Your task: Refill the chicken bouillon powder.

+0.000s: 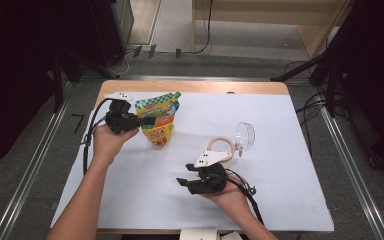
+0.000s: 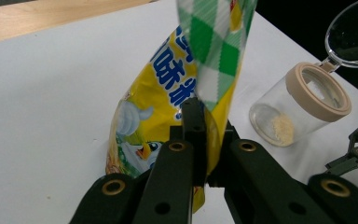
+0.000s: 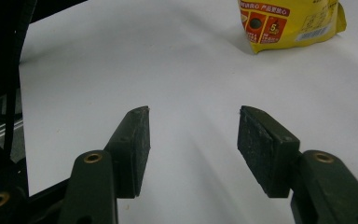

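Note:
A yellow and green food pouch [image 1: 158, 117] stands upright on the white table cover, at the back left. My left gripper [image 1: 147, 121] is shut on the pouch's side, and in the left gripper view the black jaws pinch the pouch [image 2: 168, 107] between them. A clear jar with a tan rim [image 2: 300, 105] lies on its side to the right, its clear lid [image 2: 354, 35] hinged open and a little pale powder inside. My right gripper [image 1: 181, 181] hovers open near the front centre, and its pads [image 3: 133, 147] stand apart over bare cover, with the pouch's base [image 3: 291, 21] far ahead.
The white cover [image 1: 280, 150] spreads over a wooden table [image 1: 200, 86]. Black cables trail from both grippers. Metal floor rails run along both sides of the table, and dark stands rise at the back left and right.

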A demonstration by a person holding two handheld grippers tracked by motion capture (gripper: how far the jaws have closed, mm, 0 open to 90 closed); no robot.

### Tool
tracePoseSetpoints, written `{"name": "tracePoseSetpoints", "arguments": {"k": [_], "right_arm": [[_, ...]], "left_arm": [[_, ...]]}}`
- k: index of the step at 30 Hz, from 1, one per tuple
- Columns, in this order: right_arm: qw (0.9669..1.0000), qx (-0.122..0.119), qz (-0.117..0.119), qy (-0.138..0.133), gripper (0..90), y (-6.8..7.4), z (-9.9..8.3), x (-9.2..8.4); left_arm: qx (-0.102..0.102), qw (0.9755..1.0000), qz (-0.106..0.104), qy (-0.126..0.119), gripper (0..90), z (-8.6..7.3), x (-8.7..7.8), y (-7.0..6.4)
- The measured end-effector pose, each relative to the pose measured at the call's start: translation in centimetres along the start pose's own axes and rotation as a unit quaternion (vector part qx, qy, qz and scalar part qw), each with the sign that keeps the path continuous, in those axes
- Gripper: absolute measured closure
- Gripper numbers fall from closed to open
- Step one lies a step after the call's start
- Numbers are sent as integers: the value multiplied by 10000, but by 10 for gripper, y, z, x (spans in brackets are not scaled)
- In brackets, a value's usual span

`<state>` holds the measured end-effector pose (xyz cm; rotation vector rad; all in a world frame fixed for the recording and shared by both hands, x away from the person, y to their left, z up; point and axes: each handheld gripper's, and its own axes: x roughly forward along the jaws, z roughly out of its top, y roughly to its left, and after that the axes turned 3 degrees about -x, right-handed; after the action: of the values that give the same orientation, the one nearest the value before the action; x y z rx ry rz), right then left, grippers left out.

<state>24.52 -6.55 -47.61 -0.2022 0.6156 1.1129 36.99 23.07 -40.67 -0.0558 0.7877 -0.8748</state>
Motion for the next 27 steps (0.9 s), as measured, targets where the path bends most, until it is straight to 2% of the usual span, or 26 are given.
{"name": "tracePoseSetpoints", "arguments": {"k": [2,5,10,14,18,20,22,23,27], "right_arm": [[10000,17,12,4,452,1,-1,0],[10000,38,14,19,449,0,-2,1],[10000,30,2,42,446,1,-3,2],[10000,-48,-3,45,444,2,-5,4],[10000,-30,-3,48,444,2,-6,5],[10000,-4,-33,55,444,2,-6,5],[10000,-12,-52,55,444,1,-6,6],[9999,65,-49,118,450,1,-7,7],[9998,139,-48,106,457,-1,-7,7]], "left_arm": [[-86,9999,19,92,900,3,-2,-2],[-37,9999,44,147,900,7,-6,-6],[-11,9996,-64,270,900,11,-12,-11],[138,9992,-170,341,900,17,-16,-22],[246,9988,-224,347,900,22,-20,-32],[358,9982,-302,364,900,27,-24,-43],[414,9980,-323,353,900,28,-25,-46],[534,9972,-415,315,900,29,-27,-53],[626,9953,-652,350,900,35,-30,-69]]}}
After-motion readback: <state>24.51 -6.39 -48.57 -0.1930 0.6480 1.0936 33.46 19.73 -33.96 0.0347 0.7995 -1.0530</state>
